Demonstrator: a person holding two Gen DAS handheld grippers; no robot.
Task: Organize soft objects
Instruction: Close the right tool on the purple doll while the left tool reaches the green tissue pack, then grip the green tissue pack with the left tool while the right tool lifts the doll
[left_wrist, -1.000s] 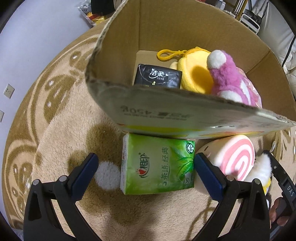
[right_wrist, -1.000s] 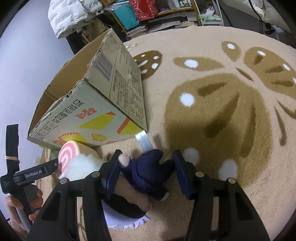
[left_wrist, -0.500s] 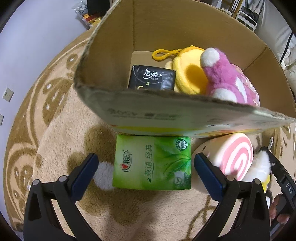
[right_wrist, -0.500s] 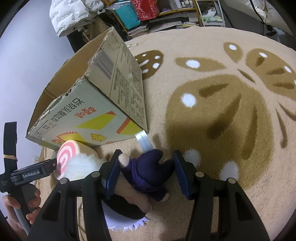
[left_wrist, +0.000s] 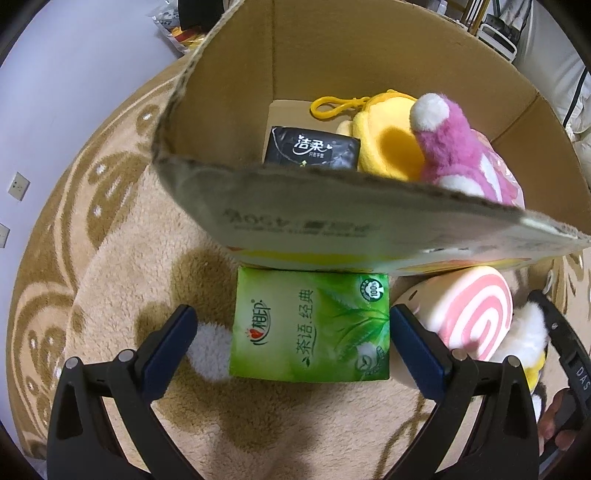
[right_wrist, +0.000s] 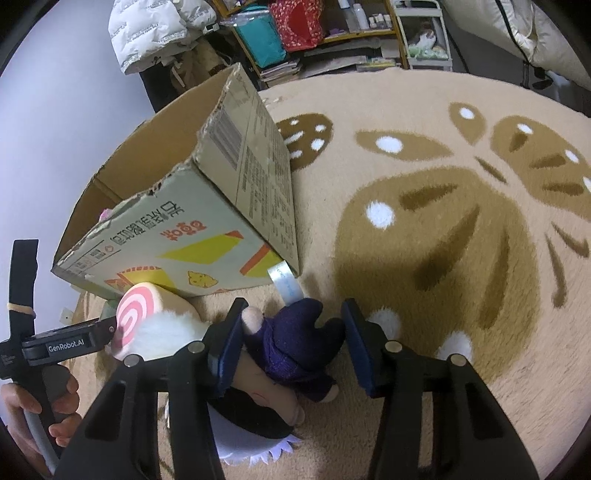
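Note:
A green tissue pack (left_wrist: 310, 325) lies on the rug against the cardboard box (left_wrist: 332, 221). My left gripper (left_wrist: 291, 332) is open, its jaws on either side of the pack, not touching it. A pink swirl roll plush (left_wrist: 476, 310) lies right of the pack and also shows in the right wrist view (right_wrist: 136, 314). The box holds a black tissue pack (left_wrist: 314, 147), a yellow plush (left_wrist: 388, 136) and a pink plush (left_wrist: 454, 147). My right gripper (right_wrist: 291, 332) is open around a doll in dark blue clothes (right_wrist: 295, 347) lying on the rug.
The tan rug (right_wrist: 443, 221) with brown patterns spreads to the right. Shelves and clutter (right_wrist: 295, 33) stand beyond the rug. A white fluffy plush (right_wrist: 166, 328) lies between the roll and the doll. The box (right_wrist: 184, 229) stands just behind both.
The left gripper shifted slightly, so the green pack now sits more centred between its jaws. The right gripper and the doll have barely moved.

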